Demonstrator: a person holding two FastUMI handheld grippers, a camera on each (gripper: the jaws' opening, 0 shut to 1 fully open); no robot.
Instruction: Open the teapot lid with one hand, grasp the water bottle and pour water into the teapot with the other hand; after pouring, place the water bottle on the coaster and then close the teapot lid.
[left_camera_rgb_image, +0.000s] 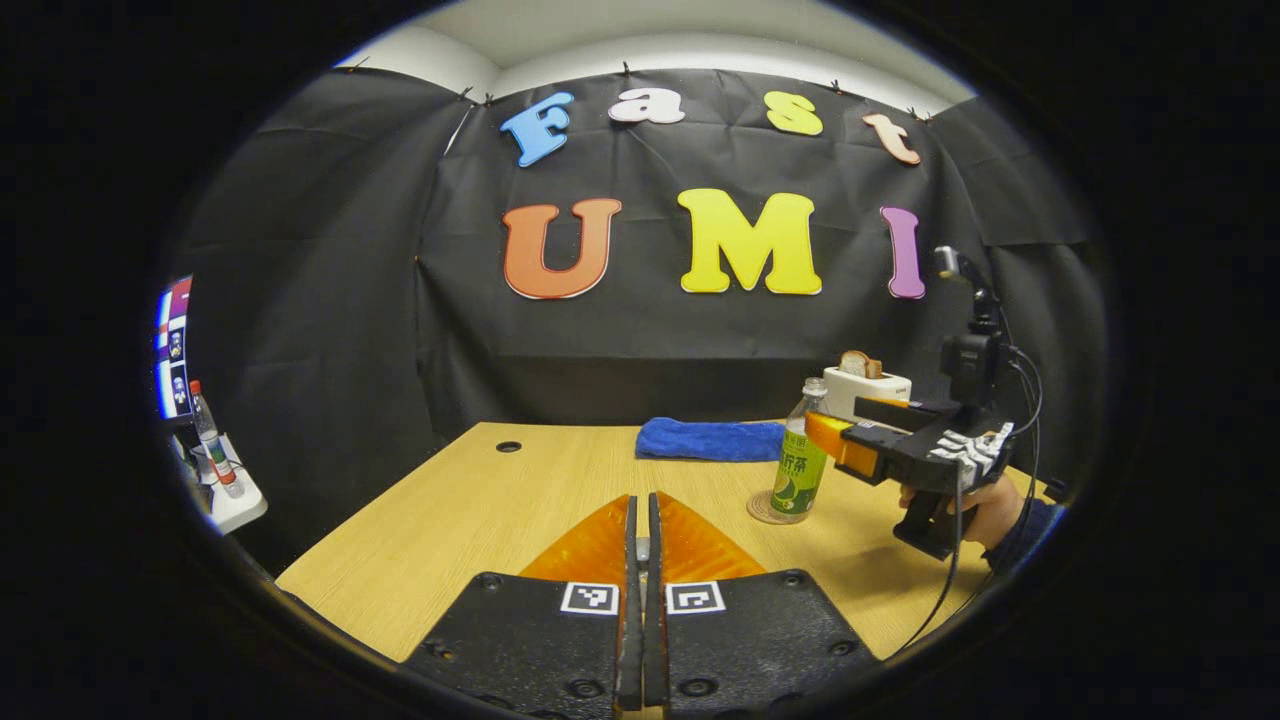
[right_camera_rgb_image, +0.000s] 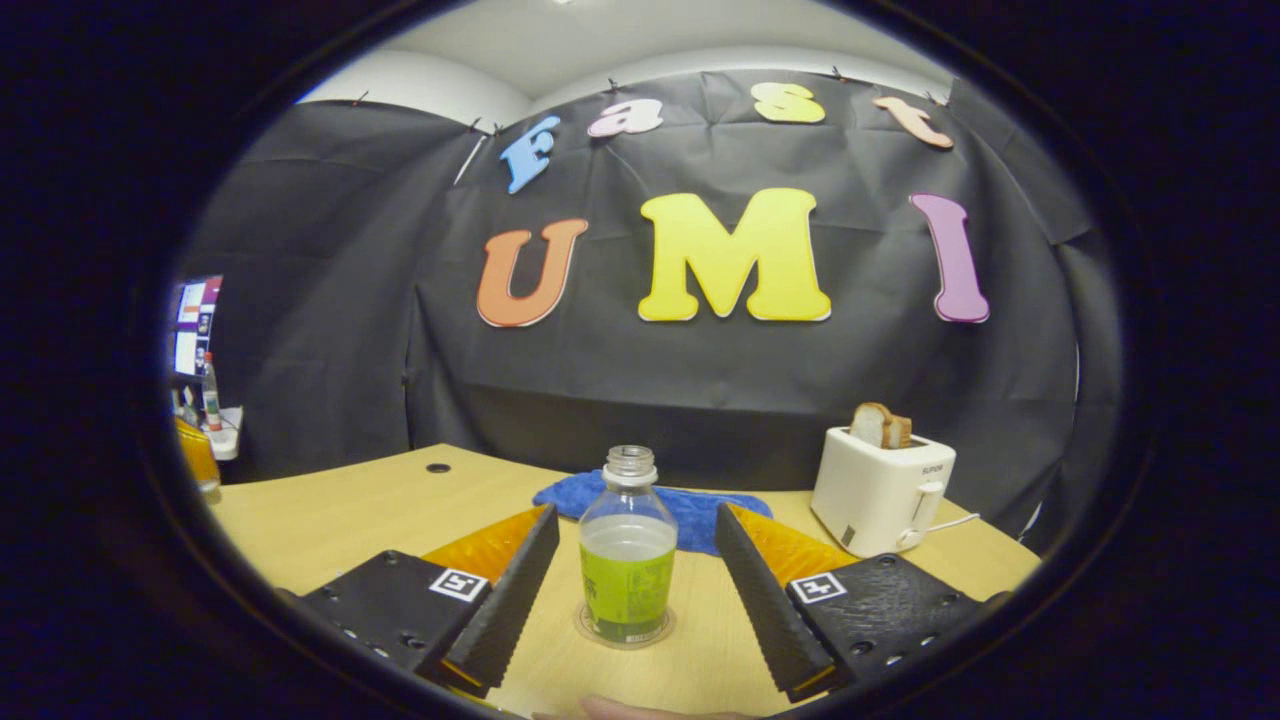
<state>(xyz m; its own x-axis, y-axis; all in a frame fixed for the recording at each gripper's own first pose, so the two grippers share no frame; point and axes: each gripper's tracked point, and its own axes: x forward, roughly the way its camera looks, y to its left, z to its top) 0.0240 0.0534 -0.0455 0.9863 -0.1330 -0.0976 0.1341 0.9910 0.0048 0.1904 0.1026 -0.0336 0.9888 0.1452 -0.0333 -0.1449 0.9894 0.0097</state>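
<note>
Standing upright on its coaster (right_camera_rgb_image: 626, 633) toward the desk's (left_camera_rgb_image: 480, 510) right edge, the uncapped water bottle (right_camera_rgb_image: 627, 560) sits between the open right claw (right_camera_rgb_image: 630, 590) fingers, seemingly untouched; the left claw (left_camera_rgb_image: 641, 560) is closed, empty, farther off.

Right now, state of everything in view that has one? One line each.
water bottle: upright on the coaster, cap off, partly full
coaster: flat on the table, under the bottle
right gripper: open, fingers either side of the bottle, not touching
left gripper: shut, nothing held
toaster: bread slice standing in the slot
blue towel: lying on the table behind the bottle
</note>
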